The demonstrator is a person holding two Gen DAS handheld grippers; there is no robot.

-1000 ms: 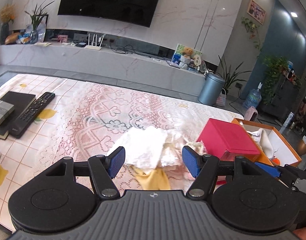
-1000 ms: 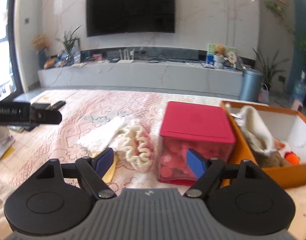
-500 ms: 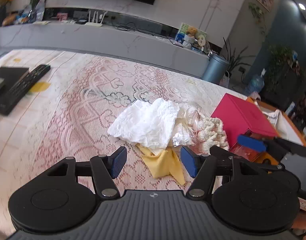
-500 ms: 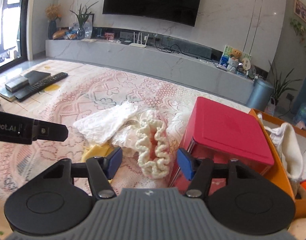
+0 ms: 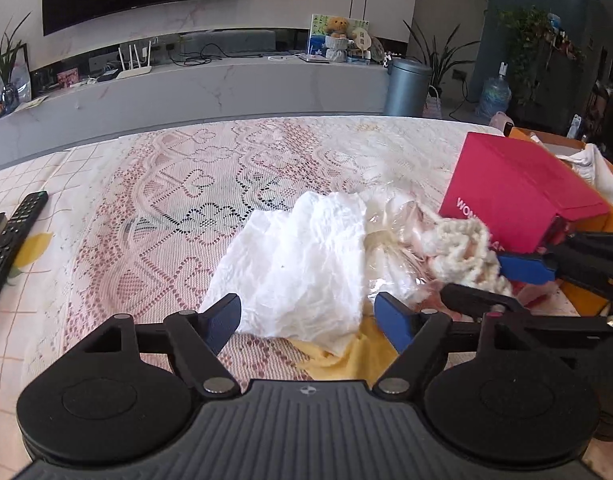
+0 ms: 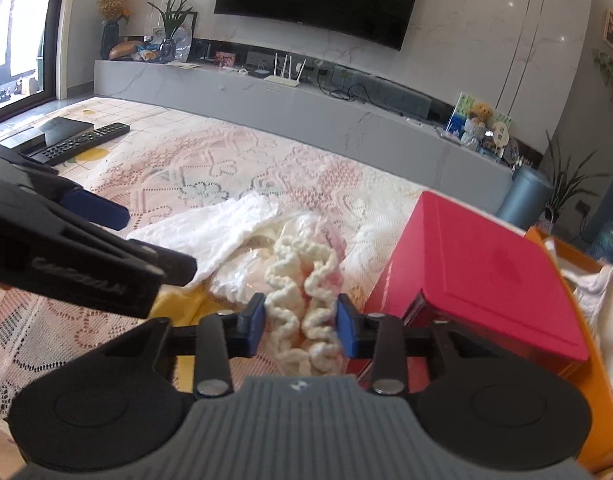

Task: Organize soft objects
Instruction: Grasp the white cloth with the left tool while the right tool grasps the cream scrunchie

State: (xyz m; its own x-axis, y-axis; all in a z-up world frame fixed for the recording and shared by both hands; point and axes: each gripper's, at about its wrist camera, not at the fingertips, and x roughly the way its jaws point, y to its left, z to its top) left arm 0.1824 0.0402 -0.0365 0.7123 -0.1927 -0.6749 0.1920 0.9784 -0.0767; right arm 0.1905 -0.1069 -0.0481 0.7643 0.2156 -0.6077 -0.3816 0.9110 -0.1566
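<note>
Where the lace tablecloth (image 6: 194, 168) meets the red box (image 6: 478, 264), a cream knitted ruffle (image 6: 302, 280) lies just left of that box, its long axis running from the camera away toward the television wall, near end between the tongs. Right gripper (image 6: 300, 326): jaws narrow and closing, ruffle between the blue pads, which appear to touch its sides. Left gripper (image 5: 308, 320): jaws wide and opening, nothing between them, poised over the near edge of a white crumpled cloth (image 5: 302, 264). White cloth: farther left of the red box, beyond the ruffle; a clear plastic bag (image 5: 390, 232) between the two. Yellow cloth (image 5: 346, 356): partly under the white one. Orange bin (image 6: 598, 392): touching the red box's right side. Remote control (image 5: 10, 240): well left of the red box.
</note>
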